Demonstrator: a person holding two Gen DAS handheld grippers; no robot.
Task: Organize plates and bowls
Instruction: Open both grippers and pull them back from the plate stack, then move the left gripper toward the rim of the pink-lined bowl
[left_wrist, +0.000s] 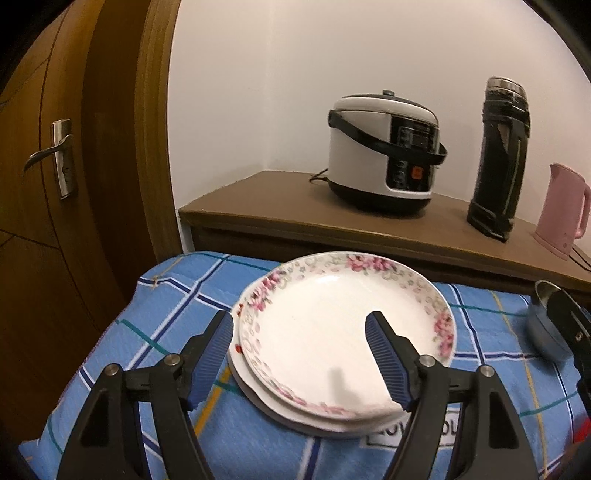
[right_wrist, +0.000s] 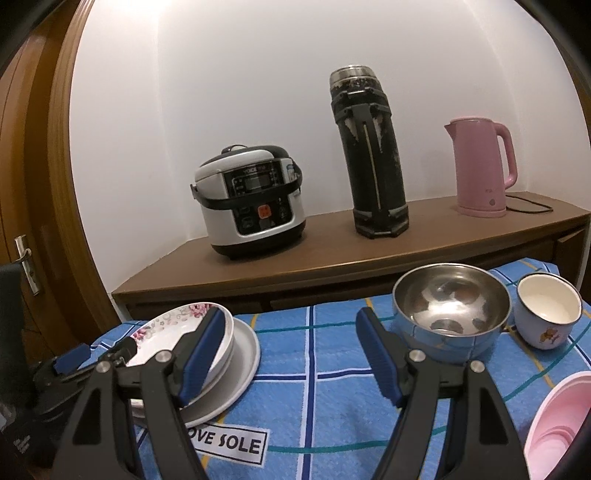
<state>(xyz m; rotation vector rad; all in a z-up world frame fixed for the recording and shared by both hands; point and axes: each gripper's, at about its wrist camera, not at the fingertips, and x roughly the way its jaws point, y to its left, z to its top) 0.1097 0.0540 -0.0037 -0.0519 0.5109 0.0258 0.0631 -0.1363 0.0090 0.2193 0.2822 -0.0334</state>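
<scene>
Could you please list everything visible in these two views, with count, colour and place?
floral plate: one, white with pink flowers, top of the stack at cloth's left
plain plates: at least two, white and grey, under it
steel bowl: one, silver, right of the stack
cup: one, white, right of the bowl
pink bowl: one, near right corner
checked cloth: one, blue
rice cooker: one, white-black, cabinet
flask: one, black, cabinet
kettle: one, pink, cabinet
door: brown, left
left gripper: open, over the stack
right gripper: open, empty
</scene>
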